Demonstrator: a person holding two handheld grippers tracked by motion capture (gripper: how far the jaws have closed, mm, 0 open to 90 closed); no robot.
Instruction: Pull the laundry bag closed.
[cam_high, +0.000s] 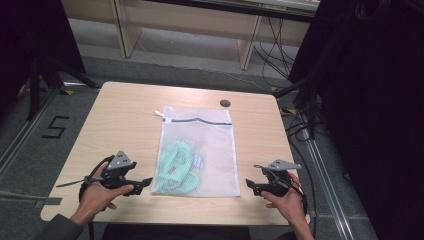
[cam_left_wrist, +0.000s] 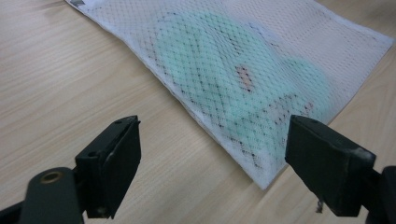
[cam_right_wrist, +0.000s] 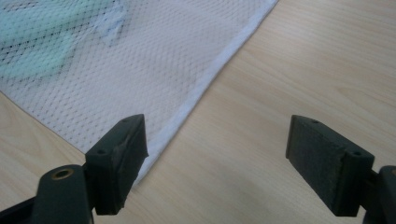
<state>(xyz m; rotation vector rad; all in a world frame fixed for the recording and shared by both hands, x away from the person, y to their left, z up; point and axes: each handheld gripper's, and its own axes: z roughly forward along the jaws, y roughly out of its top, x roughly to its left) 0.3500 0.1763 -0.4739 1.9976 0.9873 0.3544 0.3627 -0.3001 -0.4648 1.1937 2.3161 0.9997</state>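
A white mesh laundry bag (cam_high: 207, 145) lies flat in the middle of the wooden table (cam_high: 120, 115), with a mint-green garment (cam_high: 175, 167) inside its near left part. My left gripper (cam_high: 146, 183) rests just off the bag's near left corner, open, nothing between its jaws. My right gripper (cam_high: 251, 186) sits just off the near right corner, also open and empty. In the left gripper view the bag (cam_left_wrist: 327, 37) and green garment (cam_left_wrist: 219, 79) lie ahead of the gripper (cam_left_wrist: 212, 161). In the right gripper view the bag's hemmed edge (cam_right_wrist: 205, 88) runs beside the left jaw of the gripper (cam_right_wrist: 215, 161).
A small dark round object (cam_high: 225, 103) sits near the table's far edge. The bag's dark zipper (cam_high: 200, 120) runs along its far end. Cables and black stands crowd the floor at the right. Bare tabletop lies left and right of the bag.
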